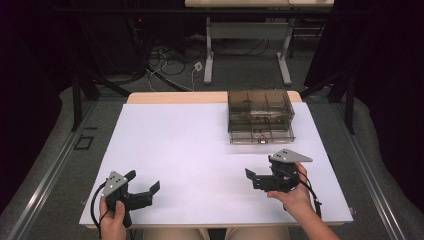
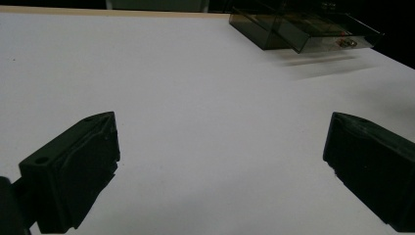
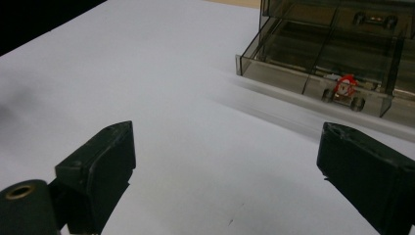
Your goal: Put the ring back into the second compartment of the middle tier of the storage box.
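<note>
The smoky transparent drawer box (image 1: 260,116) sits at the far right of the table (image 1: 170,150), close to the far edge, with its bottom drawer (image 1: 261,136) pulled partway out toward the person. Inside that open drawer, near its front wall, lies a small red and white toy on wheels (image 3: 344,91), seemingly a little car, though it is too small to make out in detail. The box's long axis runs side to side, parallel to the far edge of the table, and its drawer fronts face the near edge, so the drawer slides along the line from far edge to near edge. The left gripper (image 1: 145,182) hovers by the near left corner of the table, its jaws spread wide with nothing between them. The right gripper (image 1: 259,176) is held over the near right part of the table, well short of the box, its jaws likewise spread and empty, aimed toward the open drawer in the right gripper view. Judging from this, the drawer is already out and the toy lies exposed, but nothing is grasped yet; the reach into the drawer, or a push to close it, appears still to come, most likely by the right gripper, being nearer.
</note>
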Action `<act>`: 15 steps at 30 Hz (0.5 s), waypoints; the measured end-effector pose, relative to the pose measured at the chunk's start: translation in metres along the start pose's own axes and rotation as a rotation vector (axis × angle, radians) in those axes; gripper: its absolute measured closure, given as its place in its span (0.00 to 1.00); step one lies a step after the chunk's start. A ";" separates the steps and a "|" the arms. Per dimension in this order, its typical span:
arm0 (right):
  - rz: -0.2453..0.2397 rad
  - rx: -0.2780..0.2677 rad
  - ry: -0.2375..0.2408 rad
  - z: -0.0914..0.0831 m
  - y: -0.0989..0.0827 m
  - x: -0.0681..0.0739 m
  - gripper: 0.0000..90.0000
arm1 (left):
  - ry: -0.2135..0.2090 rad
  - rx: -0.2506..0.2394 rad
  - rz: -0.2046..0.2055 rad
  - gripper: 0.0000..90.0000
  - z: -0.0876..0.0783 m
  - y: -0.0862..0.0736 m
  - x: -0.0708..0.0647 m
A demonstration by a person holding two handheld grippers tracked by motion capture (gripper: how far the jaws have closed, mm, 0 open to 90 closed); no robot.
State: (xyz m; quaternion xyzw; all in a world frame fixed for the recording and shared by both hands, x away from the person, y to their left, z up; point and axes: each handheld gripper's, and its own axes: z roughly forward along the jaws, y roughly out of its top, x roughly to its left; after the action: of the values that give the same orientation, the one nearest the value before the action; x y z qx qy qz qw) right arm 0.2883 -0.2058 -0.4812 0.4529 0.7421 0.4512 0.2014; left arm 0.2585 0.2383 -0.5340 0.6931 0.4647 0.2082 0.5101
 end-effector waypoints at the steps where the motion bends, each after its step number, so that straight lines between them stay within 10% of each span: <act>1: 0.004 0.008 -0.003 0.000 -0.003 0.000 0.08 | -0.001 0.000 0.000 0.00 0.000 0.000 0.000; 15: -0.013 0.032 -0.017 0.007 -0.042 0.003 0.00 | -0.006 0.003 0.002 0.00 0.000 -0.001 0.000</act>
State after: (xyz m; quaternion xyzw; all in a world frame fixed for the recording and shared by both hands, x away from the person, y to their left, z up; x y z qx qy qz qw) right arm 0.2714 -0.2070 -0.5202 0.4552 0.7503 0.4340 0.2034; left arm 0.2586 0.2385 -0.5350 0.6950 0.4627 0.2061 0.5103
